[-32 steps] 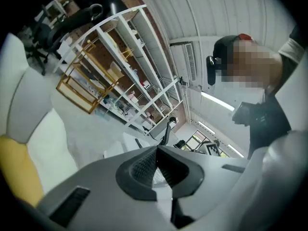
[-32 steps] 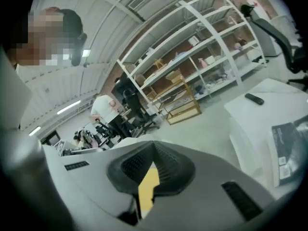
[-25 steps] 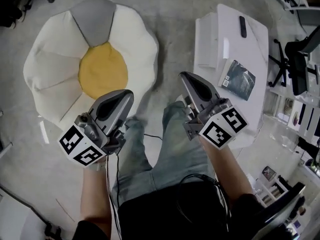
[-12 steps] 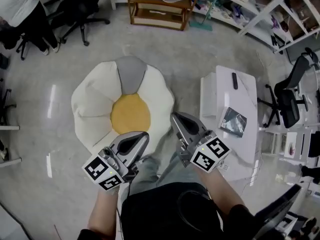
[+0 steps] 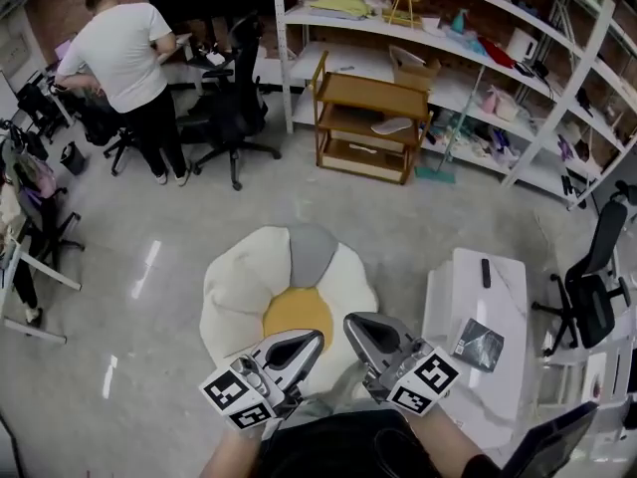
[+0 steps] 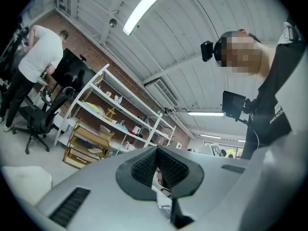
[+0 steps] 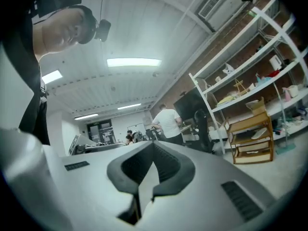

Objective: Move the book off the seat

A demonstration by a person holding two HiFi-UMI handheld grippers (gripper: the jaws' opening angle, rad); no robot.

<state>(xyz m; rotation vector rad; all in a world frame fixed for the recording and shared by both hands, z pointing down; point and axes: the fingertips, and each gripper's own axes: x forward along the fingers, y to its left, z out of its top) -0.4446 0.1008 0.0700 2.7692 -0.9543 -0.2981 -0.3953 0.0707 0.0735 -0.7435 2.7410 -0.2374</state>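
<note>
The dark-covered book [image 5: 479, 344] lies on the white low table [image 5: 466, 285], to the right of the egg-shaped floor seat [image 5: 237, 289] with its yellow centre [image 5: 297, 317]. Nothing lies on the seat. My left gripper [image 5: 317, 337] is shut and empty, held over the seat's near edge. My right gripper [image 5: 350, 322] is shut and empty too, between seat and table. In the left gripper view the left gripper [image 6: 157, 149] points out level at the room, pads together. The right gripper [image 7: 153, 146] does the same in the right gripper view.
A black remote [image 5: 486, 273] lies on the table's far end. A wooden shelf cart [image 5: 363, 118] and long metal shelving [image 5: 468, 48] stand at the back. A person in a white shirt [image 5: 124, 53] stands by office chairs [image 5: 234, 118]; another chair [image 5: 587, 297] is at the right.
Both grippers have risen, still shut. The head view has swung up from the floor, so seat and table sit smaller and lower and the room's back is in view.
</note>
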